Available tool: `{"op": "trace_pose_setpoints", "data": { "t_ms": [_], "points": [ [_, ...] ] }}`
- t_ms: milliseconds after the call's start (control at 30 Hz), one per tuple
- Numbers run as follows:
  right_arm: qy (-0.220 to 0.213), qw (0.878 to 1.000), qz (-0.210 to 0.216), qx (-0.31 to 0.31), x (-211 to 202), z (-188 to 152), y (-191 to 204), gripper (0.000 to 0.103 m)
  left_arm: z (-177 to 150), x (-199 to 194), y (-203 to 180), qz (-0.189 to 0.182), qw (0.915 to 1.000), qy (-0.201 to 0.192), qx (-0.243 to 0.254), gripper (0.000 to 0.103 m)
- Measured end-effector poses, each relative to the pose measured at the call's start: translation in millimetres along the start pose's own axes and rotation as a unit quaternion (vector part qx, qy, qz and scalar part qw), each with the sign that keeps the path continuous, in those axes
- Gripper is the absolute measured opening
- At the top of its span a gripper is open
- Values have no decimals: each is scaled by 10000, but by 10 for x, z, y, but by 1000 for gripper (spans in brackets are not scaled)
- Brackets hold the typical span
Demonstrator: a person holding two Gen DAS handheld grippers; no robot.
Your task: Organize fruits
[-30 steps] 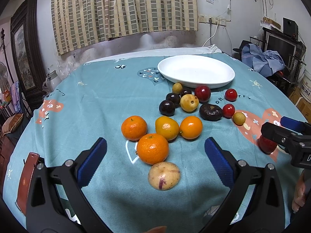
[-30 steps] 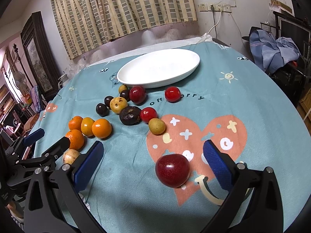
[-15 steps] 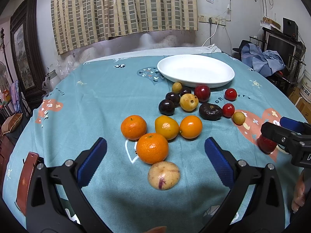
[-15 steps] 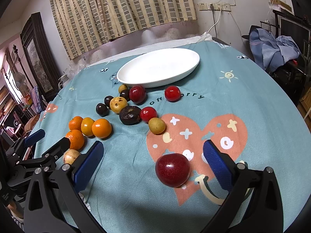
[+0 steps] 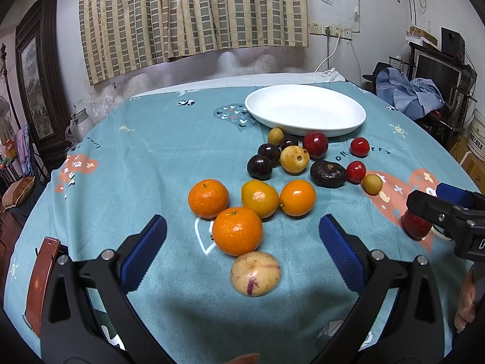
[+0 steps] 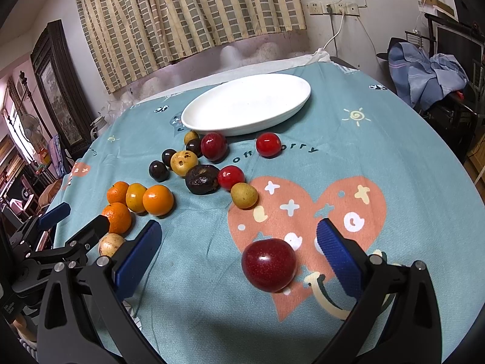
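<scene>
Fruits lie scattered on a teal tablecloth in front of an empty white oval plate [image 5: 304, 110] [image 6: 247, 104]. My left gripper [image 5: 242, 248] is open, its blue pads either side of a large orange [image 5: 237, 231] and a pale yellow fruit with a purple streak [image 5: 255, 273]. Behind them sit three more oranges [image 5: 260, 197], dark plums [image 5: 259, 166], red fruits [image 5: 315, 144] and small yellow ones. My right gripper [image 6: 239, 251] is open around a big red apple [image 6: 268, 264], which rests on the cloth between the pads, nearer the right one.
The table edge curves away on the right, with blue clothes on furniture [image 5: 409, 91] beyond. A brown leather item [image 5: 41, 285] lies at the left near edge. A striped curtain [image 5: 194, 12] hangs behind the table. A hand [image 5: 465, 300] shows at the right.
</scene>
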State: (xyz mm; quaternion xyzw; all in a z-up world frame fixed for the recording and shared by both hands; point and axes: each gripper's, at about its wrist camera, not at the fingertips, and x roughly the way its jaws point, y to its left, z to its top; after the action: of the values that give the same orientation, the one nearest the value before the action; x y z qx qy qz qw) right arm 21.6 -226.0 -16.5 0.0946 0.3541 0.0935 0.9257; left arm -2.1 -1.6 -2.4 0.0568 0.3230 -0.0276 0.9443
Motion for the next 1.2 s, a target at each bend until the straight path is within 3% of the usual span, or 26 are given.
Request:
{"op": "trace_pose_setpoints", "data": {
  "t_ms": [567,733,800,833,900,967,1133,1200],
  "points": [
    [10,10000,82,-12,27,25,-24,102,-53,27,-41,-18,10000,46,9,101],
    [-272,9995,167,43,-95,9,-34,102,-69,65,-52,-74,9998,175,42,101],
    [-574,9982,129,97,-221,24,-86,102,-108,106,-43,-280,9990,341,23,101],
    [-612,9975,315,134,-246,-12,-117,102,-116,130,-33,-395,9983,431,15,101],
    [-382,9965,723,157,-185,-51,-172,102,-150,204,2,-711,9948,723,-29,101],
    [-121,9970,740,192,-141,-107,-199,102,-182,263,18,-833,9923,919,-28,101],
    [-104,9989,419,-156,-227,-219,-129,102,-211,418,100,-900,9863,1385,52,101],
    [-59,9981,600,-96,-243,-295,-62,102,-233,506,116,-945,9821,1631,30,101]
  ]
}}
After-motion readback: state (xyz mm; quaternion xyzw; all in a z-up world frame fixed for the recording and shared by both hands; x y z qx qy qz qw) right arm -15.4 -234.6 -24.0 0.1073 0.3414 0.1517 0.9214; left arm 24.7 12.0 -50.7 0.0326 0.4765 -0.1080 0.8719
